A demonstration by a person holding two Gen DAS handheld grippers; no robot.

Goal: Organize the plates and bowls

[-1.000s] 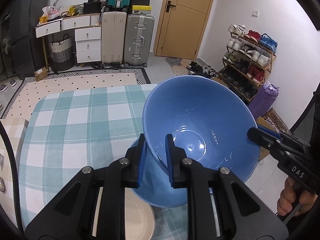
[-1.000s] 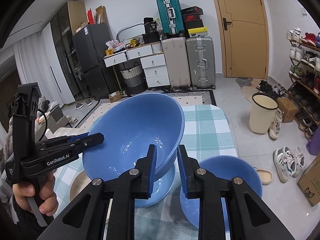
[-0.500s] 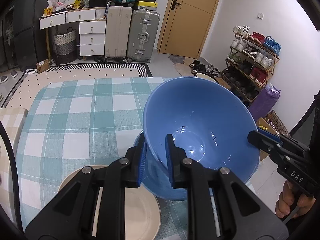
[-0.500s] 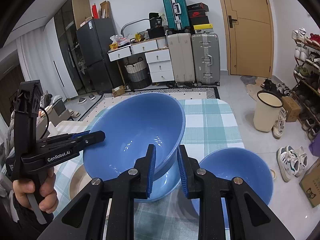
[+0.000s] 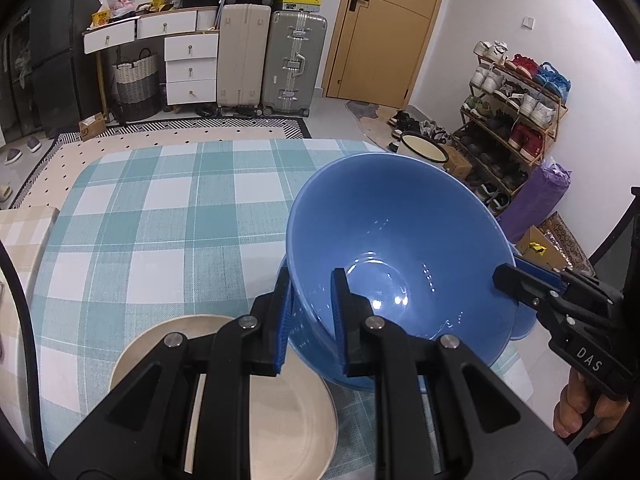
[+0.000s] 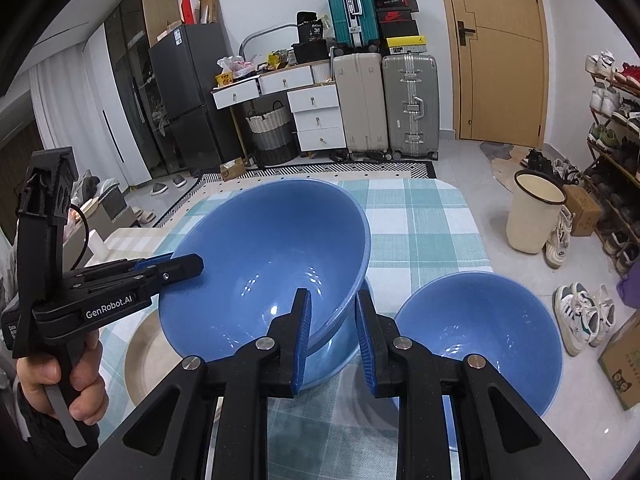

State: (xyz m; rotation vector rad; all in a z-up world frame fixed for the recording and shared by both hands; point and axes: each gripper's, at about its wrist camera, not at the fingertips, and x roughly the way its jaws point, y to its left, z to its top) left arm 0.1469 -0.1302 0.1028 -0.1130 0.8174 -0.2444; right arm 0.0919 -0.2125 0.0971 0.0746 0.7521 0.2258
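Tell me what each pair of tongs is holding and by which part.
Both grip the same blue bowl by its rim, on opposite sides: the left tongs on one edge, the right tongs on the other.

We hold a tool in each hand, facing one another. Our left tool (image 5: 310,316) has its jaws clamped, one finger either side of a thin edge. Our right tool (image 6: 331,334) is clamped likewise. Both hands grip the handles.

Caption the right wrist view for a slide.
Both grippers, right gripper and left gripper, hold a tilted blue bowl above a second one; another bowl sits alongside.
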